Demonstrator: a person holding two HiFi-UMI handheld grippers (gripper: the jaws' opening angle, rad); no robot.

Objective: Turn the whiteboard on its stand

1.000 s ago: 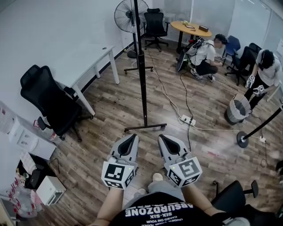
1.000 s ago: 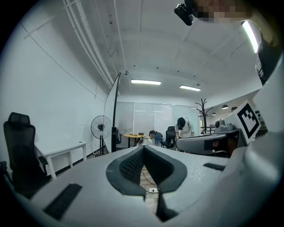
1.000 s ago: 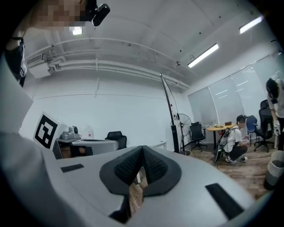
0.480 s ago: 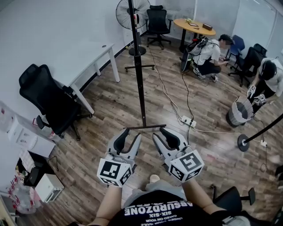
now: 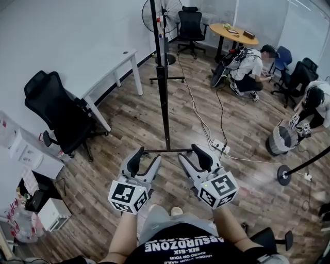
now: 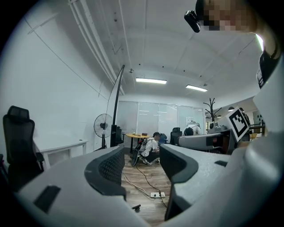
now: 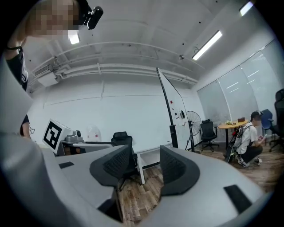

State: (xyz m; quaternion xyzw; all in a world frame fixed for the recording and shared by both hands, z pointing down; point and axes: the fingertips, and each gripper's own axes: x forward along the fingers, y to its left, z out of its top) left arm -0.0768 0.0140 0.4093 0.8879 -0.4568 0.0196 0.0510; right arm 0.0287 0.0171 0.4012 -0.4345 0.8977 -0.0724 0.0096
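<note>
The whiteboard [image 5: 160, 77] stands edge-on ahead of me, a thin black line that rises from its floor foot [image 5: 167, 151]. In the right gripper view the whiteboard [image 7: 170, 113] leans up at centre right, its white face with small magnets turned away to the right. It is a dark curved edge [image 6: 116, 104] in the left gripper view. My left gripper [image 5: 146, 158] [image 6: 142, 162] and right gripper [image 5: 191, 155] [image 7: 146, 166] are held level, one on each side of the board's edge. The jaws of both have just been opening, with nothing between them.
A black office chair [image 5: 54, 116] and a white table [image 5: 111, 69] stand at the left. A fan [image 5: 164, 13] is behind the board. A power strip [image 5: 219, 146] with cables lies at the right, near a bin [image 5: 281, 139] and a lamp base [image 5: 284, 175]. People crouch at the far right [image 5: 250, 64].
Both grippers were shut a second ago and now stand open. Both have moved forward toward the whiteboard's stand.
</note>
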